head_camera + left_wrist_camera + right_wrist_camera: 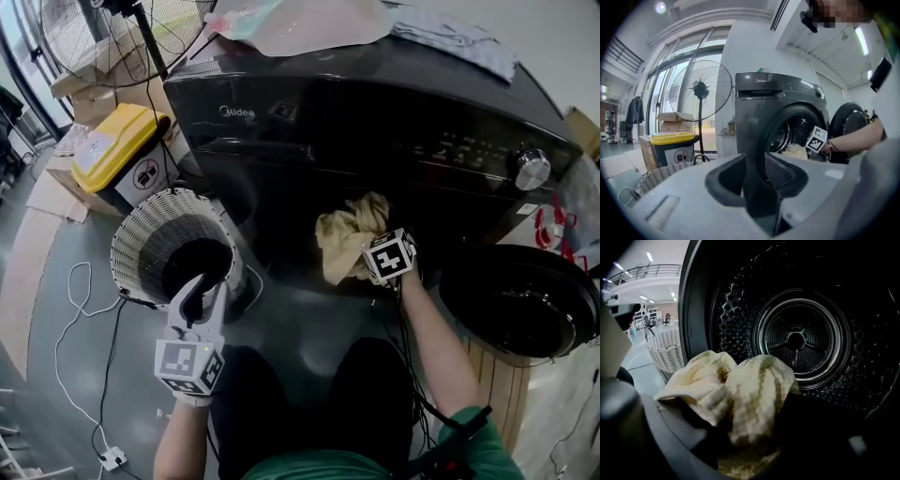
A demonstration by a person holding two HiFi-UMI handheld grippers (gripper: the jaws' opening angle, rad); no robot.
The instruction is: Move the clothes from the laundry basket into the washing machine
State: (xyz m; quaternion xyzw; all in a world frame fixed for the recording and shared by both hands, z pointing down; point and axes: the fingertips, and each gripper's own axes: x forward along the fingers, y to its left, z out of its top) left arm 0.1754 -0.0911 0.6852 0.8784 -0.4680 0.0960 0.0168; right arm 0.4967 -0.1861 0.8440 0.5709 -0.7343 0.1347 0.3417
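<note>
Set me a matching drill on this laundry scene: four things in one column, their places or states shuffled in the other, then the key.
Things
1. cloth
2. laundry basket
3. bin
4. washer door

Places or states
A. swung open, at the right
B. woven white wall, open top
C. bunched at the mouth of the drum
D. yellow-topped and shut

Pairs: 1-C, 2-B, 3-D, 4-A

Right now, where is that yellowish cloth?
The yellowish cloth sits right of centre in the head view, at the washing machine's drum mouth, between the right gripper's jaws.
</note>
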